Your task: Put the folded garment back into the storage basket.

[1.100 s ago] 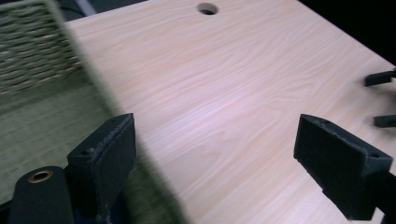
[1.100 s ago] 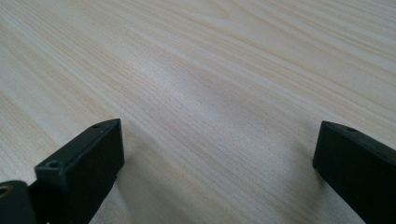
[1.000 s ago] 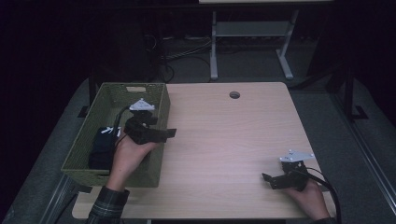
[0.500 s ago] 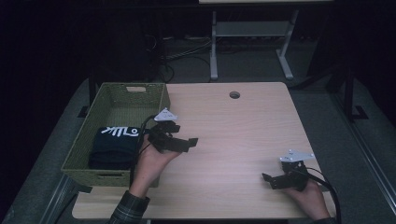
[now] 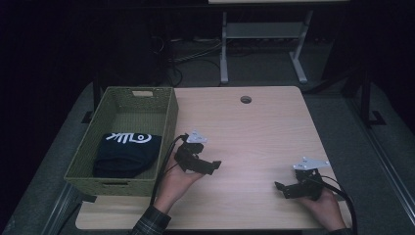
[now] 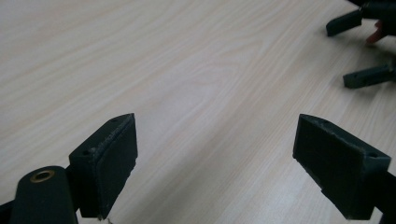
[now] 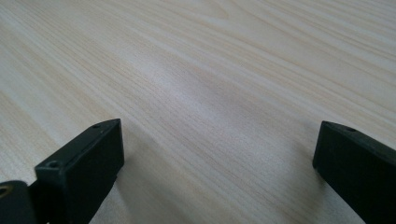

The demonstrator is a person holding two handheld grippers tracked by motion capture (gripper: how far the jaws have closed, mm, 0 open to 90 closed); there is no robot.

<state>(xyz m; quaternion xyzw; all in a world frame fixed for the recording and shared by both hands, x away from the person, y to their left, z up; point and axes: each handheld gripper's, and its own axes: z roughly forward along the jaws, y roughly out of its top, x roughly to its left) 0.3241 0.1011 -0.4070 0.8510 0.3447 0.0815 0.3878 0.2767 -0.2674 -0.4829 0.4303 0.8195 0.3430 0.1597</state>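
A dark folded garment (image 5: 126,153) with a white print lies in the green woven basket (image 5: 169,125) on the table's left. My left gripper (image 5: 211,167) is held over the table just right of the basket, open, with nothing between its jaws; its own view puts its fingertips' midpoint (image 6: 219,158) over bare wood. Near the table's front right, my right gripper (image 5: 282,188) rests low and open, empty too, its jaws spread wide (image 7: 219,163). The left gripper view also catches the right gripper (image 6: 362,51) farther off at the top right.
The light wooden table (image 5: 254,132) has a round cable hole (image 5: 245,99) near its far edge. A white desk frame (image 5: 264,39) and cables stand on the dark floor beyond. Cables trail from both grippers toward the front edge.
My left gripper has come out of the basket and moved right and toward the front, over the table. The dark garment stays in the basket. The right gripper has not moved.
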